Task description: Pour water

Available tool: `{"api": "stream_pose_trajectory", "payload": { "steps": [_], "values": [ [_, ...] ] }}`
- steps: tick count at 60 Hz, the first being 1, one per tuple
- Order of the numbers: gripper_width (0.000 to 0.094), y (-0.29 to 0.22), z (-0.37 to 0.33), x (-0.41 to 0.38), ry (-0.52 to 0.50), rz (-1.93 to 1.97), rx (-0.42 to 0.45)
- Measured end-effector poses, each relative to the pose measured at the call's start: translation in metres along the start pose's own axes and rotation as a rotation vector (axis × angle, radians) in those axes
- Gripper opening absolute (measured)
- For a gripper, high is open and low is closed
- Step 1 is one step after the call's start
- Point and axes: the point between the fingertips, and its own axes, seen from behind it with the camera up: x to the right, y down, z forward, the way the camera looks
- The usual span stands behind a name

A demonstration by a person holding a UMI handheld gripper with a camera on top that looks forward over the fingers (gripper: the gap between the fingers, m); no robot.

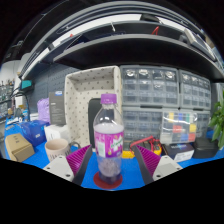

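Plastic bottle (108,140) between hand-held gripper (112,160) fingers, cup (56,150) beside

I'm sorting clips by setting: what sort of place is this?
Probably a workshop or lab. Grey small-parts drawer cabinets line the back, cluttered boxes sit on a blue table, and a water bottle stands between the open gripper fingers.

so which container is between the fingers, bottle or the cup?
The purple-capped bottle, upright between the gripper fingers with a gap either side. The beige cup stands off to the side, outside them.
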Motion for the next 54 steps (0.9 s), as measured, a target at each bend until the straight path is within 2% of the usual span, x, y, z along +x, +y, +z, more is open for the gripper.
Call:
{"api": "stream_pose_trajectory", "payload": {
  "steps": [8, 23, 35, 54],
  "values": [
    [0.0863, 0.024, -0.050, 0.007, 0.016, 0.033, -0.057],
    [0.0863, 0.043, -0.138, 0.053, 0.186, 0.084, -0.097],
    [0.0854, 0.033, -0.192, 0.094, 0.323, 0.080, -0.075],
    [0.0854, 0.022, -0.241, 0.135, 0.423, 0.069, -0.078]
  ]
}}
